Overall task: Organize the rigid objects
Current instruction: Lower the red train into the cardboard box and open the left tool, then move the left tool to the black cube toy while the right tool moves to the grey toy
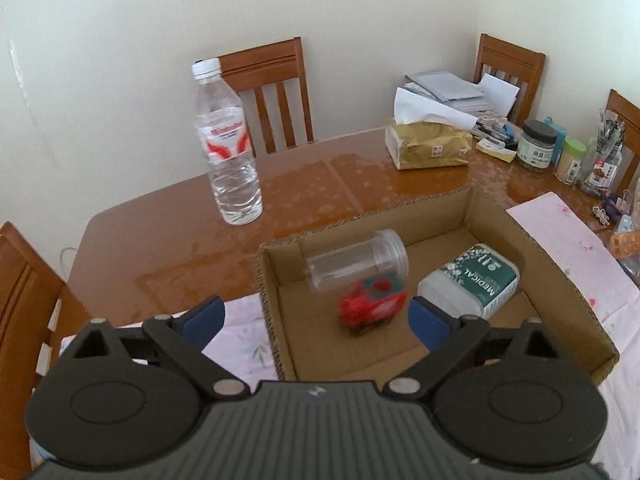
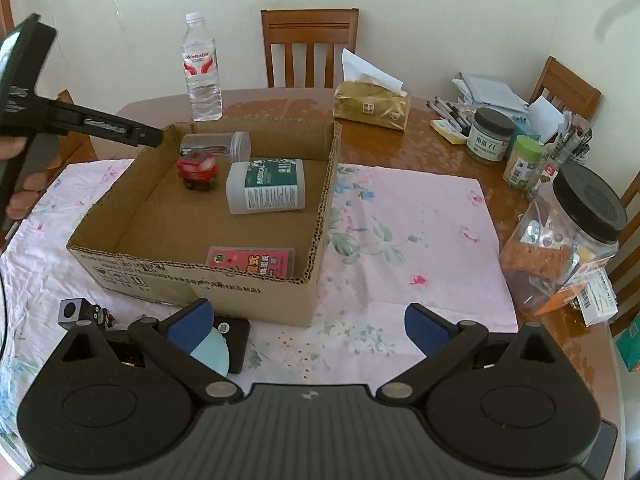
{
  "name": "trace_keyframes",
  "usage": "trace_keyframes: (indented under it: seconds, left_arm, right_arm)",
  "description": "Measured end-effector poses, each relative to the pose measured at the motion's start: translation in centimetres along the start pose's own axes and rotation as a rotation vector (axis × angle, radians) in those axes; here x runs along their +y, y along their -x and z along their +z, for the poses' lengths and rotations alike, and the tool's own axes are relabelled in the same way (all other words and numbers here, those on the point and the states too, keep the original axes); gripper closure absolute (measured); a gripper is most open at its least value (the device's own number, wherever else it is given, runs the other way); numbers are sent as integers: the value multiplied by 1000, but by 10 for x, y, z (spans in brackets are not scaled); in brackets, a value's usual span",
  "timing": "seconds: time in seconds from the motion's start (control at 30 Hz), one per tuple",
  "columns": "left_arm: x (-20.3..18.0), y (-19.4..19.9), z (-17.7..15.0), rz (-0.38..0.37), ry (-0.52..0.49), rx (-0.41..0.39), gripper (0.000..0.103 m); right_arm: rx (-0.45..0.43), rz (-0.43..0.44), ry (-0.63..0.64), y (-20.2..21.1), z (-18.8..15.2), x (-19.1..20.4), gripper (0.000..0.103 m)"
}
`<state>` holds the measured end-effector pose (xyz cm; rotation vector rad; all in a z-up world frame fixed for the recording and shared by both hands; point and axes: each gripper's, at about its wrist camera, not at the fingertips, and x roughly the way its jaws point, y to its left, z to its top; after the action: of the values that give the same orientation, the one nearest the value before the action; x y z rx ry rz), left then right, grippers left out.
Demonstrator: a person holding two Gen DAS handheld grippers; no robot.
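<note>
- Right tongs [image 2: 308, 326], jaws wide and empty, hang over a dark case [image 2: 236, 340] at the worktop's near edge.
- Left tongs [image 1: 316, 318] gape empty above the red jar [image 1: 372, 304] inside the cardboard box [image 1: 568, 292].

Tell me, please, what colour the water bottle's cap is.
White; the cap shows best in the left wrist view.

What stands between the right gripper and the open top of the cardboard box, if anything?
Only the box's near wall. The right gripper, jaws open and empty, is over the flowered cloth just before the cardboard box. The top is open, and the left gripper reaches only its far left corner.
</note>
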<state>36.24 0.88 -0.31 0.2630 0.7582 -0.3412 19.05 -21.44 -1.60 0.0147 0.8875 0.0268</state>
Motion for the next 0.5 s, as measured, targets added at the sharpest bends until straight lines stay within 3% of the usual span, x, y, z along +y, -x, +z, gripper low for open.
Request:
trace_keyframes:
  seconds: [0.5]
  left_arm:
    - [-3,50,-58,53,41,45,5]
  right_arm:
    - [5,-5,12,8,-13,5,0]
